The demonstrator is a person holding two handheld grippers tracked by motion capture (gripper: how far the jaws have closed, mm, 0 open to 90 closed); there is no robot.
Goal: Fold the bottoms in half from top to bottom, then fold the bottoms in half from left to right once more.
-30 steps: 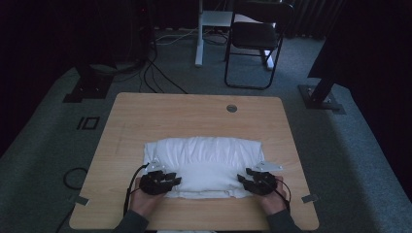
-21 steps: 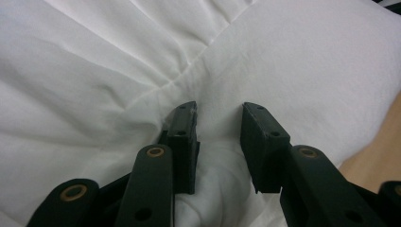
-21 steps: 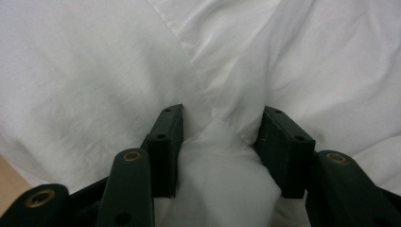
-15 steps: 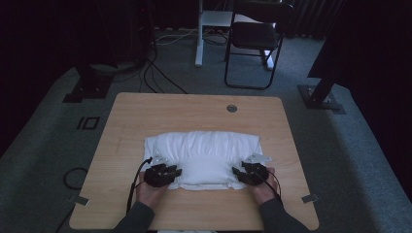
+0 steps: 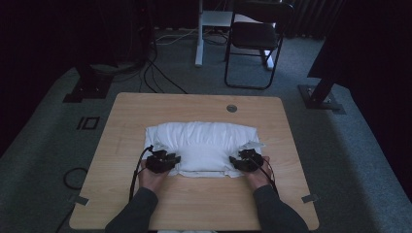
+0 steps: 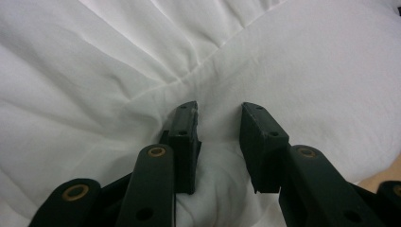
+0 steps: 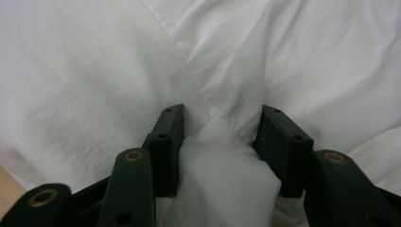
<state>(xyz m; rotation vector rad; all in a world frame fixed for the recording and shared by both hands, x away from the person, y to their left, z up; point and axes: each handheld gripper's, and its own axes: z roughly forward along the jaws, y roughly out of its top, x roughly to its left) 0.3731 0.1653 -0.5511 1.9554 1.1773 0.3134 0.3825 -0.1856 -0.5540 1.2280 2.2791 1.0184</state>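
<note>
A puffy white pillow [image 5: 201,141] lies across the middle of the wooden table [image 5: 194,104]. My left gripper [image 5: 167,158] is at the pillow's near left corner and my right gripper [image 5: 241,159] at its near right corner. In the left gripper view, the left gripper [image 6: 219,111] has a ridge of the white cloth [image 6: 118,61] pinched between its jaws. In the right gripper view, the right gripper [image 7: 222,116] is shut on a thick bunch of the cloth [image 7: 227,165]. A small flap of fabric sticks up beside each gripper.
A round cable hole [image 5: 231,108] sits near the table's far edge. Behind the table stand a dark chair [image 5: 257,39] and a white desk leg [image 5: 199,34]. Cables [image 5: 160,73] run over the grey carpet. A dark stand base [image 5: 320,99] is at the right.
Both hands have moved away from the person, taking the pillow's near edge with them. The pillow now covers less of the table front to back.
</note>
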